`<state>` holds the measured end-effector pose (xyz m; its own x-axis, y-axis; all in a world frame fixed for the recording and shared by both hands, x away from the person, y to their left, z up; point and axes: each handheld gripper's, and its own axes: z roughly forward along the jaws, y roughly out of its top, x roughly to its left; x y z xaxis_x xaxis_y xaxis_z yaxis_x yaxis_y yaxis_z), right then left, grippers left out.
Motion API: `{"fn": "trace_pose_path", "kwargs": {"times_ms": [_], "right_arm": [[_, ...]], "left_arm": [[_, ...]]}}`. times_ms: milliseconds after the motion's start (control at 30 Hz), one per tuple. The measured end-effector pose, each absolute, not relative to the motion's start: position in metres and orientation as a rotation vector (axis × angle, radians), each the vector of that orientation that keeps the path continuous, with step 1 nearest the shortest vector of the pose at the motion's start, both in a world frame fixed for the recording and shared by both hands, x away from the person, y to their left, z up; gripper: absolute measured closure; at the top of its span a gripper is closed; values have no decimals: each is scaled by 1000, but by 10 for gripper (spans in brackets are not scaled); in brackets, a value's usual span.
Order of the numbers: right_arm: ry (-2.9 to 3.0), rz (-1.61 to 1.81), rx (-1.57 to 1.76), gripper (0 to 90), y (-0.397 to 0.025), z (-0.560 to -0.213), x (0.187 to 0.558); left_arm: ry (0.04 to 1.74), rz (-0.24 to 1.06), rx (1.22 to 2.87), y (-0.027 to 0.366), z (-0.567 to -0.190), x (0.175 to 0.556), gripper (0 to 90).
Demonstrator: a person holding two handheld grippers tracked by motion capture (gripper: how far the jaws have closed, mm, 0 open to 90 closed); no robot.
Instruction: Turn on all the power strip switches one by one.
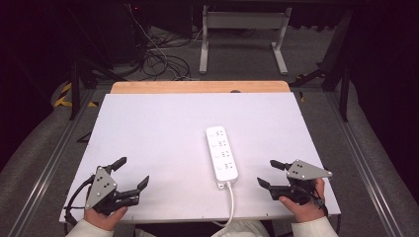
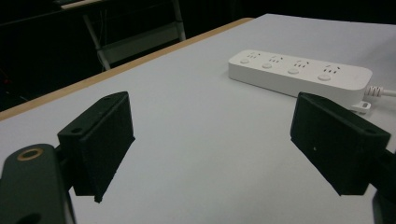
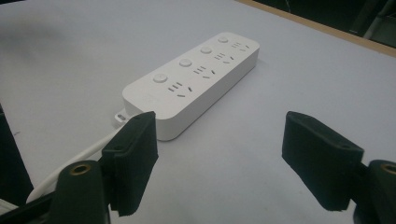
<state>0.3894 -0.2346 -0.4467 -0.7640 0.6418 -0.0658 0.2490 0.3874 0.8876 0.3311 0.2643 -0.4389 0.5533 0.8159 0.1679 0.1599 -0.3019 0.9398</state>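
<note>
Power strip: white, four outlets in a row, each with a round button beside it. It lies flat on the white bench, right of centre, long axis running away from the person. Its white cable leaves the near end and runs off the near edge of the bench. In the right gripper view the strip sits just ahead of the jaws and to their left, untouched. In the left gripper view the strip lies farther off, ahead and to the right.

Left gripper: held in the person's left hand at the near left corner of the bench, well apart from the strip. Jaws spread wide, nothing between them but bare bench surface.

Right gripper: held in the right hand near the right front edge, close to the strip's cable end but not in contact. Jaws likewise wide apart, holding nothing.

Bench has a wooden strip along its far edge. Beyond it, on the floor: a white frame stand and a tangle of dark cables.
</note>
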Motion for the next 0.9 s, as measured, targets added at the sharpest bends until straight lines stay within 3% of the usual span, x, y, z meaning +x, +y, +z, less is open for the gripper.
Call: {"fn": "trace_pose_path", "kwargs": {"times_ms": [567,900], "right_arm": [[2310,1338,723,283,-223,-429,398],[2369,1350,666,280,-193,-416,412]], "left_arm": [[820,823,1787,264,-438,331,138],[818,819,1786,265,-439,331,140]]}}
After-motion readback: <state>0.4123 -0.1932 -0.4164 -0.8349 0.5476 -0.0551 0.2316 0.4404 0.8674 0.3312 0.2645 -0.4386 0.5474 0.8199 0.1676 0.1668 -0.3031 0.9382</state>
